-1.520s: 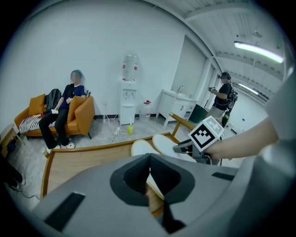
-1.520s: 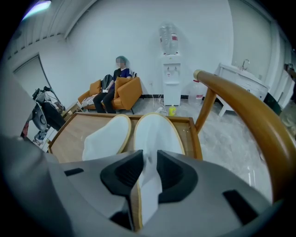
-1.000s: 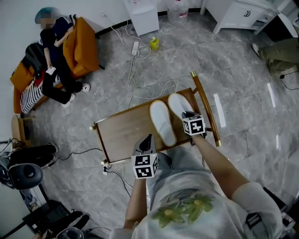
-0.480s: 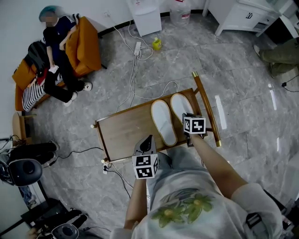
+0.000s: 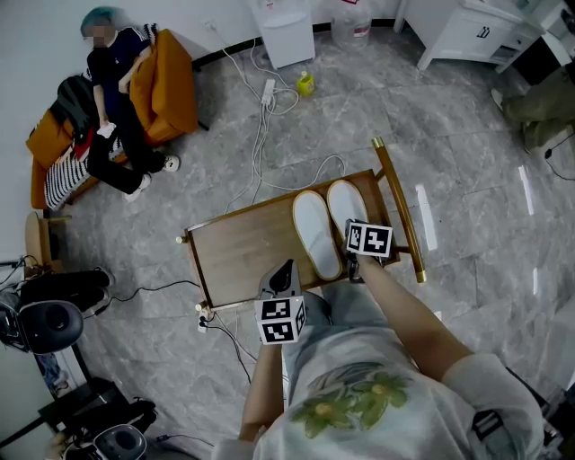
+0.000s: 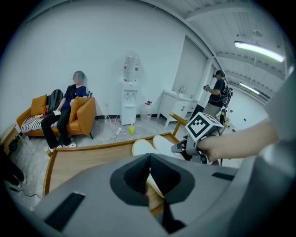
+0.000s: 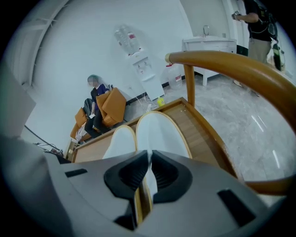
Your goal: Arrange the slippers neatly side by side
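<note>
Two white slippers lie side by side, toes away from me, on the right half of a wooden table. The left slipper sits just beside the right slipper. My right gripper is at the right slipper's heel, and in the right gripper view its jaws are shut on that slipper's inner edge, next to the left slipper. My left gripper hovers at the table's near edge, shut and holding nothing. In the left gripper view the same gripper points at both slippers.
A raised curved wooden rail runs along the table's right end, close to the right slipper. A person sits on an orange sofa at far left. Cables, a yellow bottle and a water dispenser lie beyond the table.
My right gripper has shifted slightly left over the right slipper's heel, still gripping it. The left gripper has stayed in place.
</note>
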### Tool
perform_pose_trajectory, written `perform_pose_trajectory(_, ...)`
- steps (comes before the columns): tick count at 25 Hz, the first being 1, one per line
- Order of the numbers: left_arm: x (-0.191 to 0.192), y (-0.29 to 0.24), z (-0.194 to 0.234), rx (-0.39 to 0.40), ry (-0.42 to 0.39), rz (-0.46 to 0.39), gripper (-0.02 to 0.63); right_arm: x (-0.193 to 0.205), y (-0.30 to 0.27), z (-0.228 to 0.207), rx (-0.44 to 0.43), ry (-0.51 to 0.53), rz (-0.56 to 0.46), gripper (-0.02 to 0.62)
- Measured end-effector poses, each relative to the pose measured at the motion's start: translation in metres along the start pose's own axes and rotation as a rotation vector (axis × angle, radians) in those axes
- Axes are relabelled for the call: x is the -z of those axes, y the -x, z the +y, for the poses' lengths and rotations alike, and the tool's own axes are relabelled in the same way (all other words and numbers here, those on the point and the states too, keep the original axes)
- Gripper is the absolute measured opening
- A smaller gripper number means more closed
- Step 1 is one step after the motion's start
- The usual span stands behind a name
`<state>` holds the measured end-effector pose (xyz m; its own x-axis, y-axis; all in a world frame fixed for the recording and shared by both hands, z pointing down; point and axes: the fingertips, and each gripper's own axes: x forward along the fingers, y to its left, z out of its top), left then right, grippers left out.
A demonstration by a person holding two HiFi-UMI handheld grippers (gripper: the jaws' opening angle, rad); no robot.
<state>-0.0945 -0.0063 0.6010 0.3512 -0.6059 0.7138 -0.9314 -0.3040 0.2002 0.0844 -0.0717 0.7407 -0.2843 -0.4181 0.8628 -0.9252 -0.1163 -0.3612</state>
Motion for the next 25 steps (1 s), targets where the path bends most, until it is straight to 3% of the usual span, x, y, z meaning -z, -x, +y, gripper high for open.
perform_pose_trajectory(4,0.001,0.004,0.003,-0.002,0.007,0.001,0.017,0.003,-0.002,0.007,0.011,0.07,0.018,0.029)
perform_pose_trajectory(12,0.007,0.002,0.006,-0.009,0.014,0.002,0.017,0.005,-0.006,0.007,0.008,0.099,0.033,0.034)
perform_pose_trajectory(25,-0.009,0.008,0.009,-0.014,-0.014,-0.019,0.017,-0.012,0.011,0.026,-0.042,0.22,-0.033,0.166)
